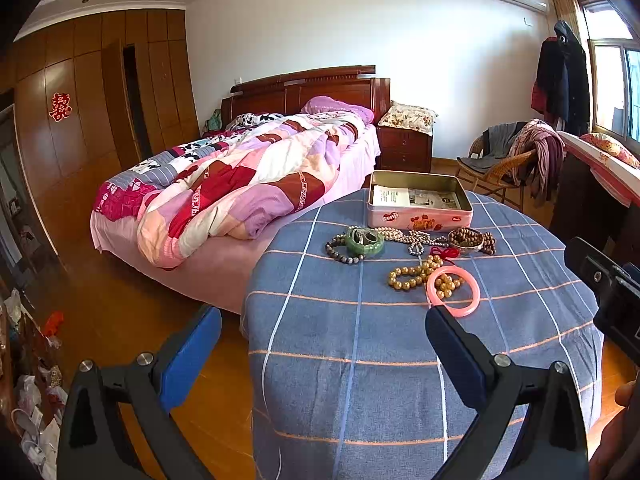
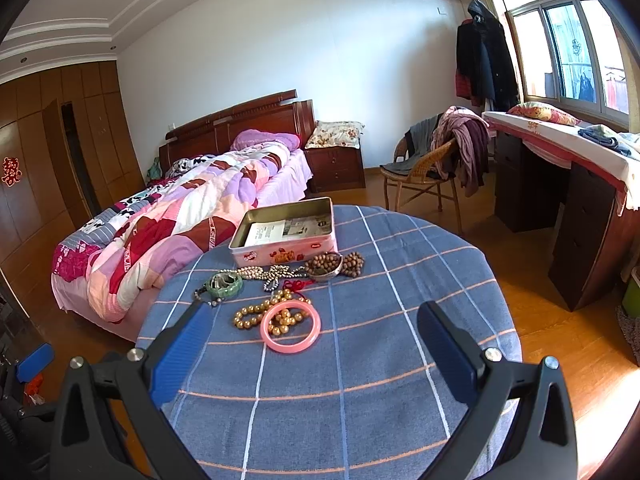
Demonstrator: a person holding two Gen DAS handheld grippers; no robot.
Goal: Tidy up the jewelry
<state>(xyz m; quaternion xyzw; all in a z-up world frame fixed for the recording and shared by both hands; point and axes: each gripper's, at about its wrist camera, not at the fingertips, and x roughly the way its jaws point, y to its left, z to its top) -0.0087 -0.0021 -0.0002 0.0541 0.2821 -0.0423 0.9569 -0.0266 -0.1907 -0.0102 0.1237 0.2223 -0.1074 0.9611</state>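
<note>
Jewelry — pink bangle (image 2: 291,326) nearest, lying over gold beads (image 2: 256,315) at frame centre, open tin (image 2: 286,232) just above — best taken by the bangle's free near rim, with right gripper (image 2: 316,344) and left gripper (image 1: 324,344) both spread wide, empty.

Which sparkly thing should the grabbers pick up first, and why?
Probably the pink bangle: it lies nearest, the right gripper is open and lined up with it, and the tin behind is open, with no jewelry inside yet.
</note>
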